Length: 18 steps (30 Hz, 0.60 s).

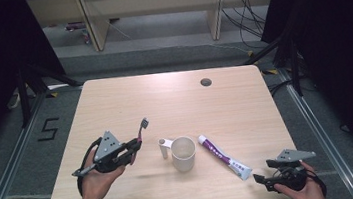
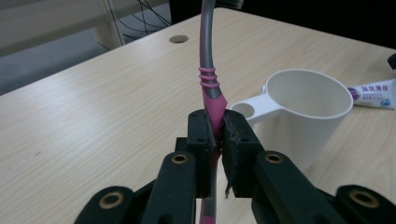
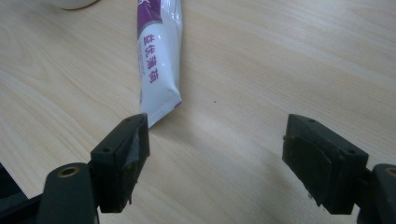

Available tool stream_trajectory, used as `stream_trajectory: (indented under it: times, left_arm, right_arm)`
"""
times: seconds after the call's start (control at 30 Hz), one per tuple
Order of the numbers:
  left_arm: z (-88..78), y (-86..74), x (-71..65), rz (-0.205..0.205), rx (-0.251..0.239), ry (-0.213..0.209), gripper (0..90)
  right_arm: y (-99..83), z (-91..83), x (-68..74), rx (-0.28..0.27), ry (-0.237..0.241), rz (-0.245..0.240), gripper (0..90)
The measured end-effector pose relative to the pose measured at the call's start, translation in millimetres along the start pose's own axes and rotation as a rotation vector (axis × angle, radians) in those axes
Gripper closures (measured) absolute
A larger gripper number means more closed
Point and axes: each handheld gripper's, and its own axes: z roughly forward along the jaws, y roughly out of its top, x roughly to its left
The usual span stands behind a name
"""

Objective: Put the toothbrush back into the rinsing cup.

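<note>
Up close, left tool (image 2: 215, 135) clamped on toothbrush (image 2: 208, 70) beside cup (image 2: 303, 112); right tool (image 3: 215, 154) apart near toothpaste tube (image 3: 159, 60).

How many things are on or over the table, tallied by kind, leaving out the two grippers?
Toothbrush, pink and grey, clamped in the left gripper: 1
Cup, white with a handle, standing upright: 1
Toothpaste tube, white and purple, lying flat: 1
Total: 3

Pink-grey toothbrush (image 2: 209, 70); white cup (image 1: 183, 153); white-purple toothpaste tube (image 1: 224, 156); black tongs (image 2: 217, 135).
</note>
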Motion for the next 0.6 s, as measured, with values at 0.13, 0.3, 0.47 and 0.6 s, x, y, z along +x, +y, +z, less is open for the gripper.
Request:
stream_trajectory:
  times: [0.13,0.3,0.47,0.6]
  left_arm:
    - [-0.3,-0.5,0.8,-0.019,-0.035,0.01,81.8]
    - [0.4,0.8,0.1,-0.031,-0.066,0.016,81.8]
    - [0.9,6.7,-0.8,-0.04,-0.09,0.029,81.8]
    - [4.4,12.1,-0.3,-0.056,-0.136,0.028,81.8]
  right_arm:
    - [0.2,0.0,0.1,-0.003,0.002,-0.005,23.7]
    - [0.3,-0.4,0.5,0.002,-0.009,0.003,23.7]
    - [0.2,0.4,-0.2,0.002,-0.002,0.002,23.6]
    - [0.1,0.2,-0.4,0.002,-0.002,0.001,23.6]
